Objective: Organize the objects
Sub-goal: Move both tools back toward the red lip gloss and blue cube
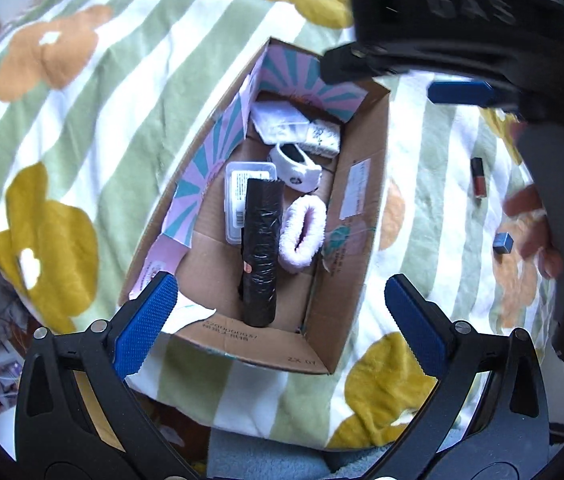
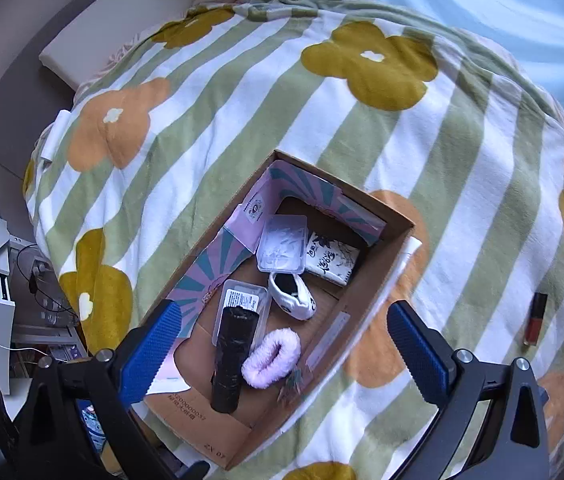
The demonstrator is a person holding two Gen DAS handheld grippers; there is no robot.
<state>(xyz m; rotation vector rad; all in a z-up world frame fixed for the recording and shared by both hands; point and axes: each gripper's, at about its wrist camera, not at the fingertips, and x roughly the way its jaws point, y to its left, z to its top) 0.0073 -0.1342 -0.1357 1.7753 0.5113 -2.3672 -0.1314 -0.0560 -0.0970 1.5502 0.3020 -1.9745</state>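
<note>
Your left gripper [image 1: 281, 312]: jaws spread wide, nothing between them, low in the frame above the cardboard box [image 1: 362, 216] at centre. In the box, left to right: clear case [image 1: 237, 184], black roll [image 1: 259, 248], pink scrunchie [image 1: 302, 232]. Right of the box, on the blanket [image 1: 81, 120]: red lipstick [image 1: 478, 178], blue cube [image 1: 503, 243]. Your right gripper [image 2: 284, 344]: jaws likewise spread, empty.

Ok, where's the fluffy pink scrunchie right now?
In both wrist views the pink scrunchie lies inside the cardboard box, beside the black roll and just below the white baby shoe.
</note>
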